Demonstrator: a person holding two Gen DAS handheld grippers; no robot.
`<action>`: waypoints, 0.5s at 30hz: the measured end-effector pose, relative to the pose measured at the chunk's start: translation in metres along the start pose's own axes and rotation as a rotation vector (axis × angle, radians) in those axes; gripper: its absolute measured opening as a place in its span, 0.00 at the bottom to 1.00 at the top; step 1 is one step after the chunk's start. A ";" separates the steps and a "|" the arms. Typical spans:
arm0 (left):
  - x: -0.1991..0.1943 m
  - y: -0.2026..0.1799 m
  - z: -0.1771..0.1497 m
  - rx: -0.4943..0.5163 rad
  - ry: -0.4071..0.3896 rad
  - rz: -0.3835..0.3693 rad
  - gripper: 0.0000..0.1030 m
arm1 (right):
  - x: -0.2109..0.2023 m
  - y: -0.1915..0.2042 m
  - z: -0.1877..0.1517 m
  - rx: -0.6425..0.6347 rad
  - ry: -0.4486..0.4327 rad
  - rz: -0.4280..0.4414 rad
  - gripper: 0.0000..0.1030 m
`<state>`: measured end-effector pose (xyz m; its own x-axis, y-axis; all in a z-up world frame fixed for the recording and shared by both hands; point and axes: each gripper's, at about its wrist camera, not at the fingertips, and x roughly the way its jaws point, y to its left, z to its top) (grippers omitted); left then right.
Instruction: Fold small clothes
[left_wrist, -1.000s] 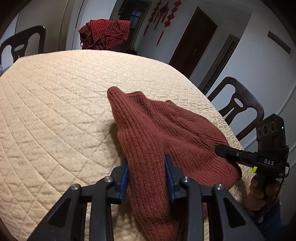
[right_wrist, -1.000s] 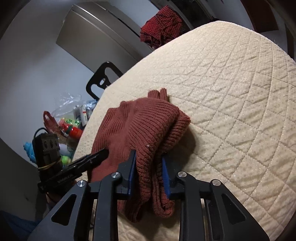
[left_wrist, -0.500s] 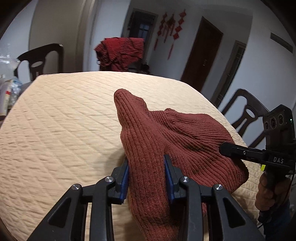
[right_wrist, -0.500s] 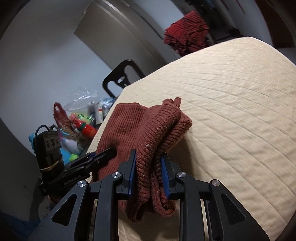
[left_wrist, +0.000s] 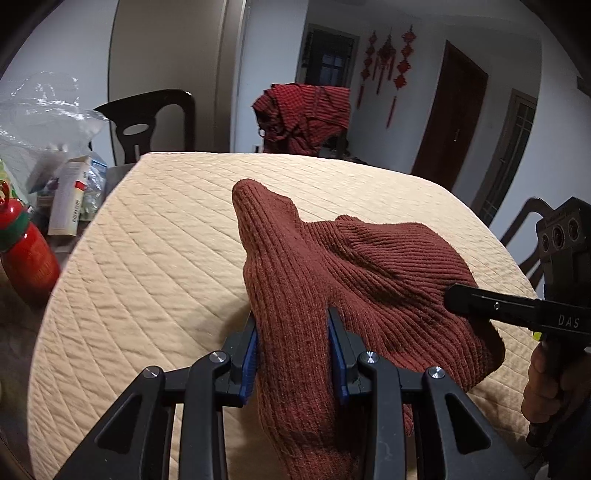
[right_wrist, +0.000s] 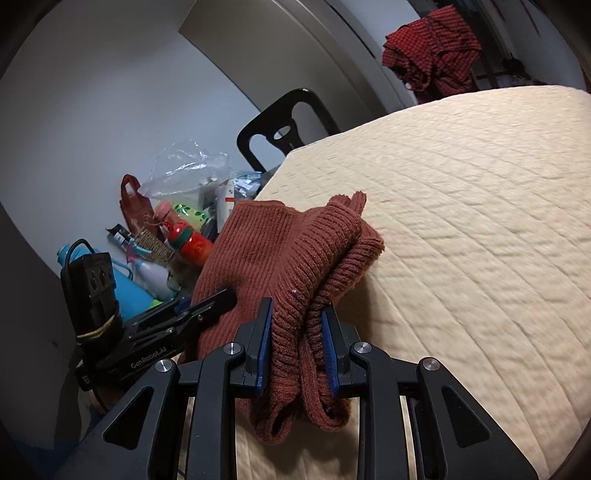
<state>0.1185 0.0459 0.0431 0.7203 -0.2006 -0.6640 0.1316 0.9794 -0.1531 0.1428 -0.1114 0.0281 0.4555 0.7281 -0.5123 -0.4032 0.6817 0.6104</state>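
A rust-brown ribbed knit garment (left_wrist: 354, 273) lies bunched on the cream quilted table cover (left_wrist: 155, 258). My left gripper (left_wrist: 291, 332) is shut on a thick fold of it, blue pads pressed to both sides. In the right wrist view the same knit garment (right_wrist: 280, 258) hangs doubled between the pads of my right gripper (right_wrist: 297, 332), which is shut on it. The right gripper's body (left_wrist: 517, 310) reaches into the cloth from the right edge of the left wrist view, with a hand (left_wrist: 546, 384) under it. The left gripper's body (right_wrist: 177, 314) shows at the left of the right wrist view.
A red checked garment (left_wrist: 306, 118) hangs over a chair beyond the table. Dark chairs (left_wrist: 147, 118) stand around the table. Off the table's left edge sits clutter: a red bottle (left_wrist: 26, 254), boxes, a clear plastic bag (right_wrist: 184, 170), a blue bottle (right_wrist: 125, 291).
Both grippers have carried the knit garment across the table, toward the cluttered left side, which has come into view. Both cameras have tipped up, showing more of the room. Both grips are unchanged.
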 end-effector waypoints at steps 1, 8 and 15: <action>0.002 0.006 0.002 -0.003 -0.002 0.002 0.34 | 0.006 0.000 0.003 0.003 0.004 0.004 0.24; 0.022 0.041 0.005 -0.035 0.013 -0.008 0.35 | 0.039 -0.008 0.012 0.033 0.031 0.015 0.24; 0.039 0.066 -0.014 -0.129 0.030 -0.008 0.44 | 0.044 -0.026 0.005 0.059 0.078 -0.058 0.30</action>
<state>0.1460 0.1026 -0.0033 0.6984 -0.2104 -0.6841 0.0470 0.9672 -0.2495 0.1772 -0.0970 -0.0071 0.4128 0.6921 -0.5921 -0.3292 0.7195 0.6115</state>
